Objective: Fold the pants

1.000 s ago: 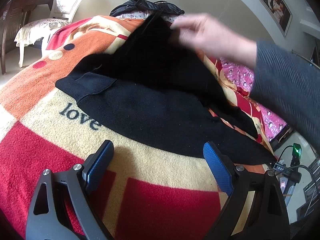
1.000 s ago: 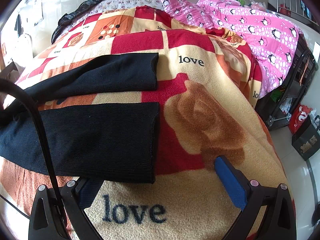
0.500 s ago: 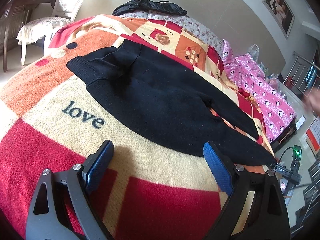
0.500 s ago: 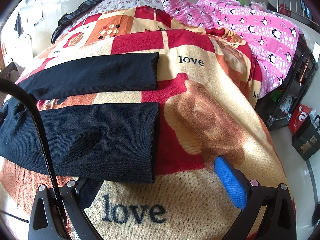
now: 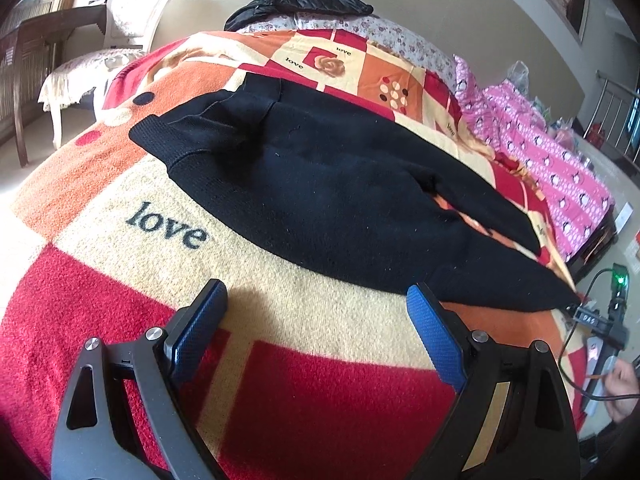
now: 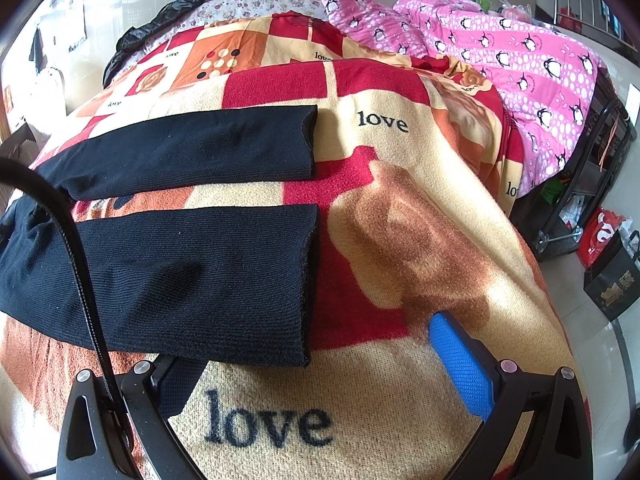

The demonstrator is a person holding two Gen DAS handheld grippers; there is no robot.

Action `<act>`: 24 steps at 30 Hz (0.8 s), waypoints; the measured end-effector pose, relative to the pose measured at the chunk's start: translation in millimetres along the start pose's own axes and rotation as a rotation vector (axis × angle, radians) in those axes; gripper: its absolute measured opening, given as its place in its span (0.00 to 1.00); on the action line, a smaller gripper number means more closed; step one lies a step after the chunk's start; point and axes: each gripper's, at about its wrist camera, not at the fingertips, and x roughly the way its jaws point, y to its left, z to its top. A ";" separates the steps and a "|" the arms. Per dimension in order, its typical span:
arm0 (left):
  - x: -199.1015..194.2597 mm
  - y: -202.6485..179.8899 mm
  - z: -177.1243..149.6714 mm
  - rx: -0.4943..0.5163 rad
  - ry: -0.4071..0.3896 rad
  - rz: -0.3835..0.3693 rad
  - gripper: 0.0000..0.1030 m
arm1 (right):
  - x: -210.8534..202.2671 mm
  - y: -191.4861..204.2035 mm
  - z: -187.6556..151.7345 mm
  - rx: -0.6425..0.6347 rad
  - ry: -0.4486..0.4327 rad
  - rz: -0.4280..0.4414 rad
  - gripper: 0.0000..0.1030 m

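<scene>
Black knit pants (image 5: 340,192) lie flat on a red, orange and cream "love" blanket (image 5: 120,280), with the waistband (image 5: 168,148) at the upper left and the legs running off to the right. My left gripper (image 5: 316,308) rests open on the blanket, just short of the pants' near edge. In the right wrist view the two legs lie side by side, the near leg (image 6: 192,280) and the far leg (image 6: 192,152), cuffs pointing right. My right gripper (image 6: 316,368) is open at the near cuff's lower corner. The cloth's edge hides its left fingertip.
A white chair (image 5: 120,40) and a dark table stand left of the bed. A black jacket (image 5: 300,0) lies at the head and a pink penguin quilt (image 6: 500,48) on the far side. Bags (image 6: 608,264) sit on the floor. A hand (image 5: 624,384) holds a cable at the lower right.
The hand that held the waistband up a second ago has let go and left. The waistband now lies flat. Neither gripper has moved.
</scene>
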 end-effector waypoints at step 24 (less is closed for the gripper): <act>-2.7 88.7 46.8 -0.330 0.028 -0.039 0.89 | -20.5 -88.1 -19.3 0.570 0.056 0.794 0.90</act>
